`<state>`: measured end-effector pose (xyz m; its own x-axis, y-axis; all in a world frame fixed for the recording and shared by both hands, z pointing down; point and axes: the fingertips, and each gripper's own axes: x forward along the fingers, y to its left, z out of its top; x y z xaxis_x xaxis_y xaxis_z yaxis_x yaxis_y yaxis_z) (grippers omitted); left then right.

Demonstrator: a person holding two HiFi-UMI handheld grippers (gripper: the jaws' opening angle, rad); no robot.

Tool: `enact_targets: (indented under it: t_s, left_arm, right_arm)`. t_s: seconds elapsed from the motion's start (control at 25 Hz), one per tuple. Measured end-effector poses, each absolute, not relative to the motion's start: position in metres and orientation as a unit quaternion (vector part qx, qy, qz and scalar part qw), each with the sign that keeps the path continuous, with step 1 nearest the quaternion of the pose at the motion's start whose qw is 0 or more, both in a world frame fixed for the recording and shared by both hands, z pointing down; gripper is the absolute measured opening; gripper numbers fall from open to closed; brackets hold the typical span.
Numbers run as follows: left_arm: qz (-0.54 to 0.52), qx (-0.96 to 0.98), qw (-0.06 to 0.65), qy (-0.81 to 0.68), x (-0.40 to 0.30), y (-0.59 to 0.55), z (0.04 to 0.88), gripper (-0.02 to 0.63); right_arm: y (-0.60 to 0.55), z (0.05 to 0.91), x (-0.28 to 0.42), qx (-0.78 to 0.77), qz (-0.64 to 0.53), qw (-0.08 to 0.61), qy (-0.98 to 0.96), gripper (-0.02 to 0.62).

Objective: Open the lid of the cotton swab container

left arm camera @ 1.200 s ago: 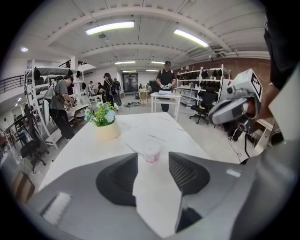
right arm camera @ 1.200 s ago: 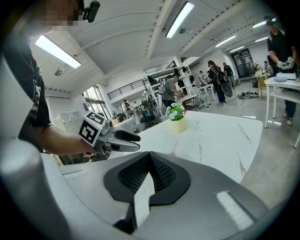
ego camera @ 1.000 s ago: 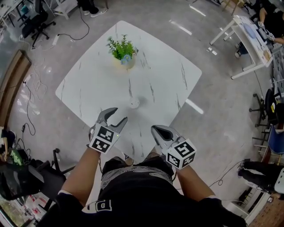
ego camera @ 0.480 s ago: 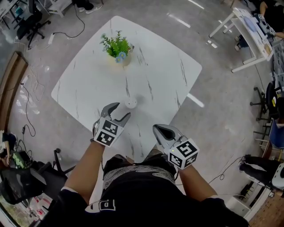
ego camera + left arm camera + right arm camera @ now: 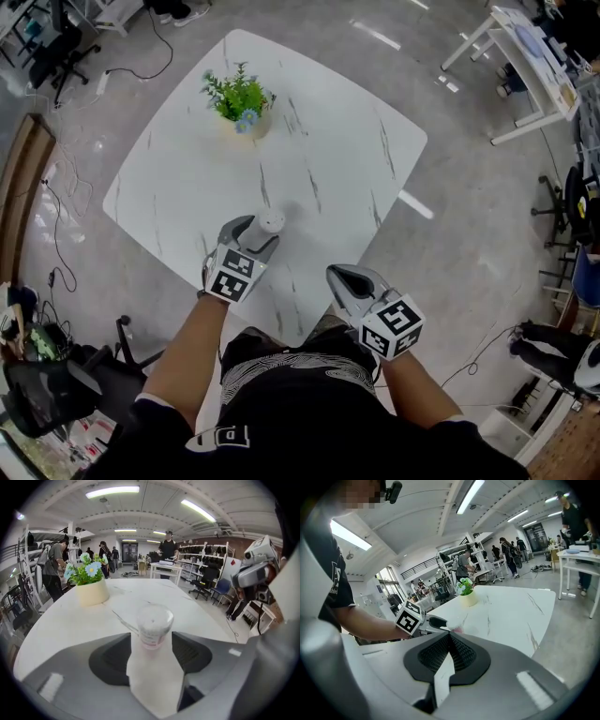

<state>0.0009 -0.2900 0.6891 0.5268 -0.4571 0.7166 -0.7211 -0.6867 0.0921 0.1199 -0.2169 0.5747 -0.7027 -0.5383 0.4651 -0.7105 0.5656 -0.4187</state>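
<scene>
Left gripper [image 5: 251,231]: jaws spread, just been opening, around the upright cotton swab container [image 5: 154,626] at mid-frame on the surface [image 5: 328,159]; pads apart from it. Best to clamp low on the body, leaving the lid [image 5: 155,615] free. Right gripper [image 5: 342,279], lower right: pressed together, empty.

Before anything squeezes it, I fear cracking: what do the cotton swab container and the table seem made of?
Cotton swab container: probably thin clear plastic, glossy; whitish contents show through its wall. Table: white, grey-veined, shiny marble look; real stone or laminate, cannot tell.
</scene>
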Motion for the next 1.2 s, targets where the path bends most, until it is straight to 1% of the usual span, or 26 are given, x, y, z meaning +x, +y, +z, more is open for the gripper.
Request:
enact_targets:
  t_s: [0.52, 1.2]
  left_arm:
    - [0.358, 0.848, 0.196, -0.337, 0.016, -0.296, 0.715, 0.304]
    - [0.363, 0.845, 0.192, -0.343, 0.020, -0.306, 0.728, 0.304]
  right_arm:
    - [-0.218, 0.585, 0.127, 0.360, 0.319, 0.144, -0.865, -0.006]
    - [-0.216, 0.598, 0.129, 0.353, 0.334, 0.151, -0.861, -0.006]
